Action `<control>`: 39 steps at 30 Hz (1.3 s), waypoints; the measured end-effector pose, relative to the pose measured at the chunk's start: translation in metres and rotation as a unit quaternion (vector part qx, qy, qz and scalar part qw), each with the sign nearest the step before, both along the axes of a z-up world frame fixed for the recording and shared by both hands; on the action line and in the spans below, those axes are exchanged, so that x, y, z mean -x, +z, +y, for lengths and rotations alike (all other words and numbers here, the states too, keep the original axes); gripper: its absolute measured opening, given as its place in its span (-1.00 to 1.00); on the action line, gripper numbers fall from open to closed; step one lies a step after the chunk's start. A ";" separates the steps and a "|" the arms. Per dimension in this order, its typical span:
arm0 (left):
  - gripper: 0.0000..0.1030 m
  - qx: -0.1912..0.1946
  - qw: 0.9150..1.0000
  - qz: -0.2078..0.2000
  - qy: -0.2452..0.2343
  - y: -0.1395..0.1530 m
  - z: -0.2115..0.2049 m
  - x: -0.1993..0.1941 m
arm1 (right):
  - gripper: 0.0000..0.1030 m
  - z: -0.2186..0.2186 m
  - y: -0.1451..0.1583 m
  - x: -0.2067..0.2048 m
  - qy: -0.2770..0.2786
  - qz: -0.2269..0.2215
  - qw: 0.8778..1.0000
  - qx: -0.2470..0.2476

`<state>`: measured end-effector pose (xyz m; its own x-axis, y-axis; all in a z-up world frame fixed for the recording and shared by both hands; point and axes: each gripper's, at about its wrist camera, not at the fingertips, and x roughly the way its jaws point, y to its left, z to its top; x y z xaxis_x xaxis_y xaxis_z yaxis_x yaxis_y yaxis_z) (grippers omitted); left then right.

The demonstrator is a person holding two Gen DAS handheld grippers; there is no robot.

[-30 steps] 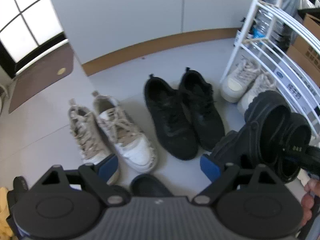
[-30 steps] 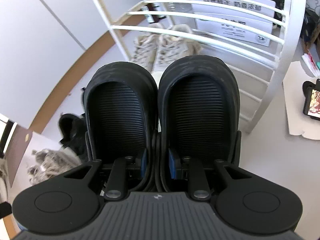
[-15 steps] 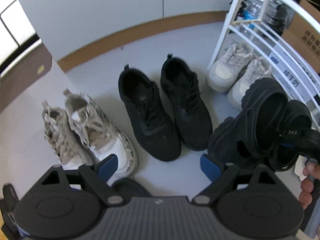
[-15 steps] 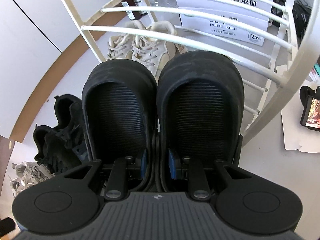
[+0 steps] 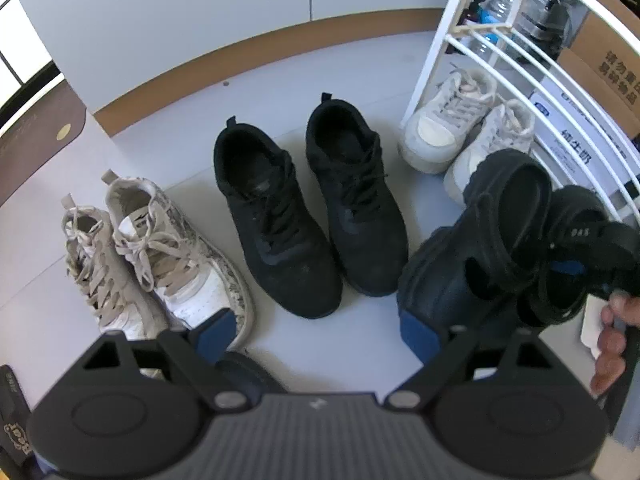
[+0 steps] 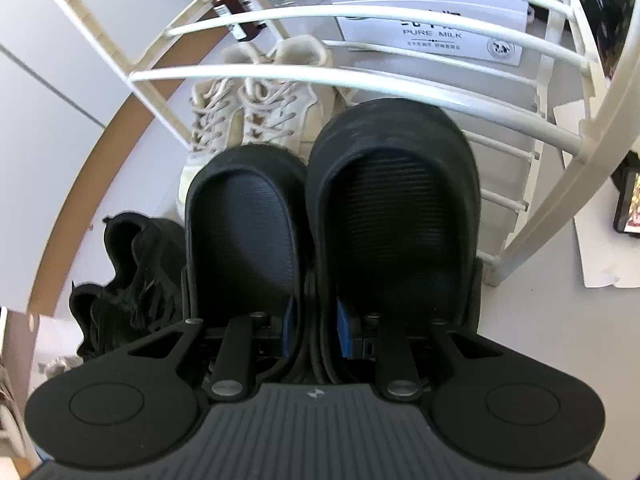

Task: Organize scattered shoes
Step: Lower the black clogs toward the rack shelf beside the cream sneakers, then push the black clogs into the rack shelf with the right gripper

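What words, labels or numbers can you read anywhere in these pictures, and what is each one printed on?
"PURE MILK": white carton behind the white rack, right wrist view.
"纯牛奶": the same carton, left wrist view.
"请勿重压 易碎物品", roughly: brown cardboard box.
"Bear": dark item at lower left edge.
Small white marking on the right gripper: too blurred.
Carton's smaller print and round seal: too small.

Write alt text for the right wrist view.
The right gripper clamps a pair of black rubber clogs side by side, toes toward a white wire shoe rack. Beige lace-up sneakers sit under it; black sneakers lie left.
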<state>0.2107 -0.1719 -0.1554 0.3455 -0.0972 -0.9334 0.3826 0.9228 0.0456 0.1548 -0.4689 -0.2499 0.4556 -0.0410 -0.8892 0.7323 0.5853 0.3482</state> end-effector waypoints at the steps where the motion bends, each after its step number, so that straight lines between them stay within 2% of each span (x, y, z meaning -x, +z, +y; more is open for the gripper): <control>1: 0.76 -0.001 1.000 0.000 0.001 0.000 0.001 -0.001 | -0.52 -0.001 -0.001 -0.001 0.000 0.001 1.000 0.001; 6: 0.76 -0.013 1.000 0.000 0.006 -0.003 0.010 -0.005 | -0.53 -0.005 0.001 0.007 -0.021 0.008 0.999 0.032; 10: 0.76 -0.016 1.000 0.007 0.014 -0.007 0.015 -0.008 | -0.53 -0.007 0.001 0.011 -0.038 0.005 0.999 0.033; 15: 0.76 -0.014 1.000 0.004 0.009 -0.003 0.013 -0.006 | -0.53 -0.013 -0.002 0.012 -0.067 -0.021 0.997 0.017; 22: 0.76 -0.013 1.000 -0.005 -0.003 -0.001 0.012 -0.005 | -0.53 -0.031 -0.004 0.009 -0.092 -0.020 0.995 0.043; 27: 0.76 -0.019 1.000 0.005 0.009 -0.008 0.017 -0.010 | -0.53 -0.042 0.003 0.010 -0.125 -0.044 0.990 0.058; 33: 0.76 -0.026 1.000 0.007 -0.002 -0.012 0.013 -0.008 | -0.55 -0.047 0.009 0.011 -0.154 -0.070 0.982 0.090; 36: 0.76 -0.027 1.000 0.006 -0.006 -0.012 0.010 -0.008 | -0.99 -0.050 0.012 0.004 -0.144 -0.077 0.981 0.102; 39: 0.76 -0.027 1.000 0.007 -0.006 -0.014 0.008 -0.009 | -0.99 -0.053 0.017 -0.005 -0.125 -0.086 0.982 0.114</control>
